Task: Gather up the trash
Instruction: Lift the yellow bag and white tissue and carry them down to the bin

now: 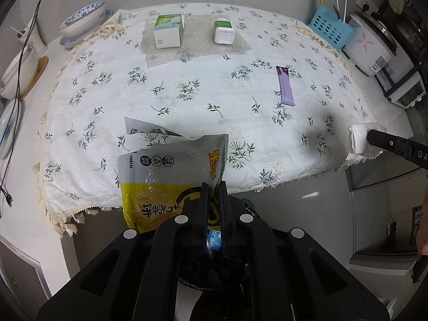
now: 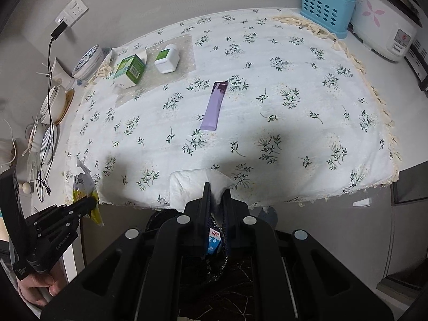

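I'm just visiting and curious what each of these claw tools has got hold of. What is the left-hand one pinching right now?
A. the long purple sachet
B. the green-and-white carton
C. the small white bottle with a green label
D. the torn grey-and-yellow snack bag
D: the left gripper is shut on the torn grey-and-yellow snack bag at the table's near edge, while the long purple sachet lies untouched on the floral tablecloth.

The snack bag's [image 1: 171, 176] lower corner is hidden behind the left gripper's fingers [image 1: 204, 200]
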`<action>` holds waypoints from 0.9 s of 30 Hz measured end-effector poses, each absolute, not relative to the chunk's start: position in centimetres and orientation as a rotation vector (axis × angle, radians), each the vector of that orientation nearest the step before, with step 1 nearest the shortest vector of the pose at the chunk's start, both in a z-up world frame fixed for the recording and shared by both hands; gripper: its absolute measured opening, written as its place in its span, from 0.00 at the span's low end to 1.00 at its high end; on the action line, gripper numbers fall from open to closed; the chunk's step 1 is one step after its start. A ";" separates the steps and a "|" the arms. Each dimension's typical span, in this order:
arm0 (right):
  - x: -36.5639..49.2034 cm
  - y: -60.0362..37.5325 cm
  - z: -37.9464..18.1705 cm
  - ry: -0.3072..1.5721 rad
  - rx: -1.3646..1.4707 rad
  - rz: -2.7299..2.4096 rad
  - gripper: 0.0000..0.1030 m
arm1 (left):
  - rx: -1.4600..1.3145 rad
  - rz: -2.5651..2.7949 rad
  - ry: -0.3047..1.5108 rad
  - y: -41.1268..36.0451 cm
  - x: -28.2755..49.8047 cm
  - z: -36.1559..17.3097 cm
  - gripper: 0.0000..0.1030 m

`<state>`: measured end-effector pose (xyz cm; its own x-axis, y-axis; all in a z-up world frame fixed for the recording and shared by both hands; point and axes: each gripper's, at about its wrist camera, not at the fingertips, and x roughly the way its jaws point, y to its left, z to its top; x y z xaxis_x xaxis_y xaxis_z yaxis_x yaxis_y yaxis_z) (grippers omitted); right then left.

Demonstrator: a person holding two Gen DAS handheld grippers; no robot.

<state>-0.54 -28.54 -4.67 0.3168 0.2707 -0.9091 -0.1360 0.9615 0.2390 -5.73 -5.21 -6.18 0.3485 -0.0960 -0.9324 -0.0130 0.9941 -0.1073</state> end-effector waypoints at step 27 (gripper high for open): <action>-8.6 -22.7 -9.5 1.263 0.023 0.442 0.07 | -0.129 -0.099 1.187 -3.4 -13.9 -10.6 0.06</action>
